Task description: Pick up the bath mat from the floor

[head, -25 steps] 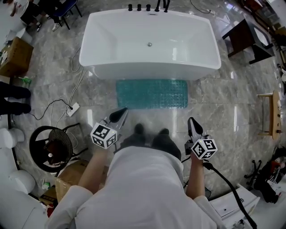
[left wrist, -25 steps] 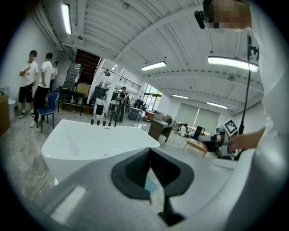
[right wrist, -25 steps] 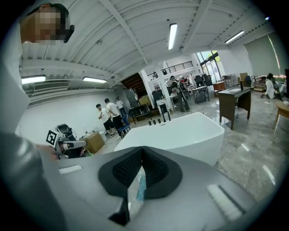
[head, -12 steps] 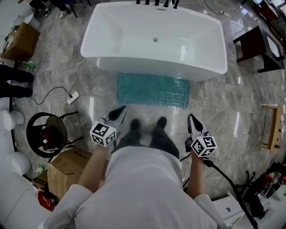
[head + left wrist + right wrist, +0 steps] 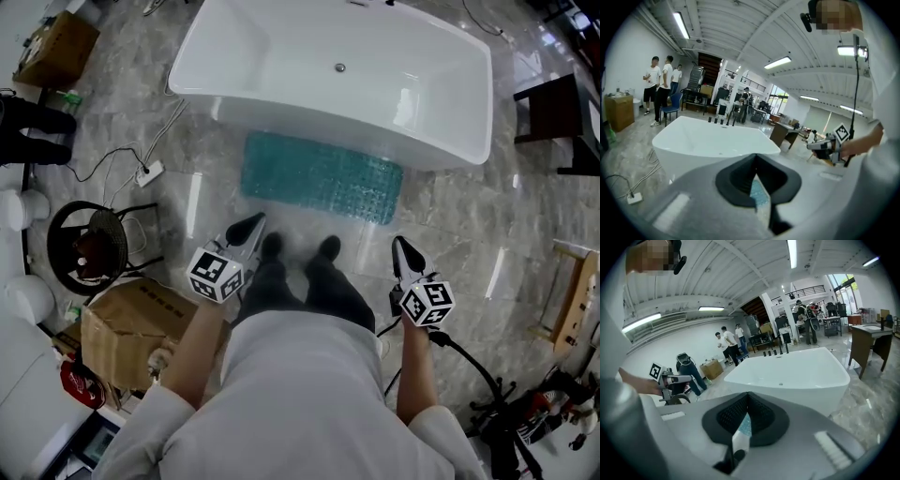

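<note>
The teal bath mat lies flat on the marble floor, along the near side of the white bathtub. My left gripper hovers shut and empty, short of the mat's near left corner. My right gripper is shut and empty too, off the mat's near right corner. In the left gripper view a sliver of the mat shows past the closed jaws, with the tub behind. The right gripper view shows the same: a bit of the mat below the tub. The person's feet stand between the grippers, just before the mat.
A cardboard box and a black floor fan stand at the left, with a cable and power strip beyond. A dark table is at the upper right, a wooden stool at the right. People stand far behind the tub.
The person has stepped toward the tub. Both grippers, still shut, have come forward and lower, closer to the mat's near edge. The mat now sits nearer in the head view.
</note>
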`<action>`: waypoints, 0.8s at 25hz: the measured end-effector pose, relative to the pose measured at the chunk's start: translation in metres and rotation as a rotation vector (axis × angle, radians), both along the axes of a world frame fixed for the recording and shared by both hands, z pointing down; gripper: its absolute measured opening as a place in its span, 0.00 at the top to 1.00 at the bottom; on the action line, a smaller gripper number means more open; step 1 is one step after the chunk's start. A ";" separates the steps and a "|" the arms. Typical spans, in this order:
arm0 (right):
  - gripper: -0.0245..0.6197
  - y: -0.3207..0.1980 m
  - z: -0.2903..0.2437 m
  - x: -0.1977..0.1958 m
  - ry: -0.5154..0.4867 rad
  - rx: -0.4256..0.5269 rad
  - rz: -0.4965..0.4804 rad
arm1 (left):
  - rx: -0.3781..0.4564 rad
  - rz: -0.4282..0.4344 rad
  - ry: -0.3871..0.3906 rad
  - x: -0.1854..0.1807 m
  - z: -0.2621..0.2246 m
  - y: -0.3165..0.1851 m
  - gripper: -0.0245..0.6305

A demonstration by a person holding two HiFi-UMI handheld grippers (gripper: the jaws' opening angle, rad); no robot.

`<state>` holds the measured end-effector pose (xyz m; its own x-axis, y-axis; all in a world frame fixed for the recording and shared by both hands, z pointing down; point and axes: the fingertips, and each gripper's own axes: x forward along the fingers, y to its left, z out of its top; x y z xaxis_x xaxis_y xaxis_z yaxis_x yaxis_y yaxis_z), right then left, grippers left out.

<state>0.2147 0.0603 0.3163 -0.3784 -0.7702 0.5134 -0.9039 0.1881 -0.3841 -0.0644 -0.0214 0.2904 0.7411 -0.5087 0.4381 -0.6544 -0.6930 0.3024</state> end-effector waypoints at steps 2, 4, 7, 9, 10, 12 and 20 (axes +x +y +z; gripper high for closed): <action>0.95 -0.005 0.010 0.014 0.004 -0.006 0.004 | 0.007 -0.017 -0.010 0.011 0.004 -0.001 0.96; 0.95 -0.009 0.017 0.028 -0.009 -0.001 0.009 | 0.008 -0.034 -0.012 0.021 0.008 -0.002 0.96; 0.95 -0.016 0.028 0.044 -0.033 0.007 0.005 | -0.004 -0.060 -0.019 0.031 0.021 -0.005 0.96; 0.95 -0.021 0.038 0.051 -0.036 0.001 -0.001 | -0.012 -0.072 -0.036 0.034 0.032 -0.008 0.96; 0.95 -0.022 0.043 0.055 -0.033 -0.006 -0.002 | -0.013 -0.077 -0.048 0.035 0.037 -0.010 0.96; 0.95 -0.026 0.055 0.063 -0.029 -0.022 0.002 | -0.011 -0.084 -0.069 0.037 0.045 -0.014 0.96; 0.95 -0.041 0.099 0.075 -0.012 -0.089 0.077 | -0.060 -0.096 -0.067 0.028 0.086 -0.038 0.96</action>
